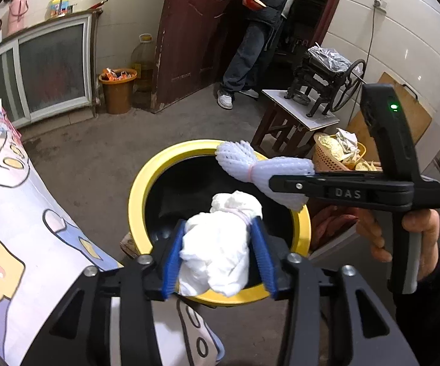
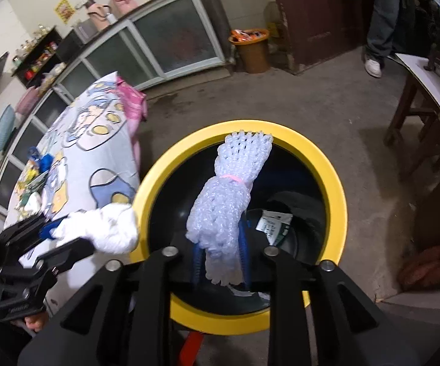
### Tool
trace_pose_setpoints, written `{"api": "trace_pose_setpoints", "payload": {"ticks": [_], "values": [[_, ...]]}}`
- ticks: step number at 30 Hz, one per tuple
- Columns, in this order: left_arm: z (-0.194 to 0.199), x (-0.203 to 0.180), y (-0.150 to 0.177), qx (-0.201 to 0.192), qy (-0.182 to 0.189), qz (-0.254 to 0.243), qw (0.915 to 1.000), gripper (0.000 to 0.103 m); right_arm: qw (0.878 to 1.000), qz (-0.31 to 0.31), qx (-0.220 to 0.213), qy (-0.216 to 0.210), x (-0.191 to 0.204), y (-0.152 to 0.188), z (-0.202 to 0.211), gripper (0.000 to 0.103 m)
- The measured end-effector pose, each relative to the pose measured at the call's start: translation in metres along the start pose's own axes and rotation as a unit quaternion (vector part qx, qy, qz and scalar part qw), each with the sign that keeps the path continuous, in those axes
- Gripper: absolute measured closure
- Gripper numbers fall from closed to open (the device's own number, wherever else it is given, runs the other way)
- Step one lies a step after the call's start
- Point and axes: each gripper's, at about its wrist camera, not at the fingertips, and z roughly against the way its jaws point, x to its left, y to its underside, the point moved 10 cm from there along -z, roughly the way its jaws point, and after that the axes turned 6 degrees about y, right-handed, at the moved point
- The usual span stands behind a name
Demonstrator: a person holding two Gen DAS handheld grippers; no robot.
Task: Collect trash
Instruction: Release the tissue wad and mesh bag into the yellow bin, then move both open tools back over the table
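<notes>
A yellow-rimmed bin (image 1: 146, 177) with a black liner stands on the floor beside the table; it also shows in the right wrist view (image 2: 339, 201). My left gripper (image 1: 218, 253) is shut on a crumpled white tissue wad (image 1: 220, 250) and holds it over the bin's near rim. The same wad shows in the right wrist view (image 2: 113, 228). My right gripper (image 2: 220, 253) is shut on a white foam net bundle (image 2: 229, 195) tied with a pink band, held above the bin's opening. The bundle also shows in the left wrist view (image 1: 250, 167). A paper packet (image 2: 273, 222) lies inside the bin.
A table with a cartoon cloth (image 1: 15, 213) is at the left, with more scraps (image 2: 33, 180) on it. An orange bin (image 1: 117, 91) stands by the cabinet. A person (image 1: 259, 30) stands in the doorway. A stool with a hand-crank machine (image 1: 320, 85) and a basket (image 1: 339, 152) are at the right.
</notes>
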Motion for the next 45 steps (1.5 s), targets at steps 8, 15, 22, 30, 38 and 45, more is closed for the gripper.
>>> {"api": "trace_pose_setpoints", "payload": {"ticks": [8, 15, 22, 30, 38, 45], "values": [[0.023, 0.002, 0.007, -0.021, 0.003, 0.005, 0.9998, 0.033, 1.0, -0.003, -0.006, 0.028, -0.002, 0.004, 0.005, 0.047], [0.087, 0.04, 0.038, -0.04, -0.038, 0.029, 0.9981, 0.033, 0.998, 0.066, -0.011, 0.0, 0.06, 0.018, 0.017, 0.047], [0.192, 0.111, 0.103, -0.074, -0.127, 0.095, 0.9846, 0.033, 0.984, 0.167, -0.007, -0.066, 0.178, 0.036, 0.013, 0.047], [0.332, 0.193, 0.18, -0.133, -0.26, 0.172, 0.9407, 0.033, 0.939, 0.307, -0.027, -0.154, 0.335, 0.066, 0.019, 0.047], [0.395, 0.251, 0.238, -0.134, -0.328, 0.224, 0.9079, 0.031, 0.906, 0.379, -0.018, -0.189, 0.441, 0.1, 0.005, 0.047], [0.396, 0.283, 0.258, -0.129, -0.317, 0.249, 0.9059, 0.031, 0.893, 0.411, -0.008, -0.181, 0.482, 0.11, -0.014, 0.047]]}}
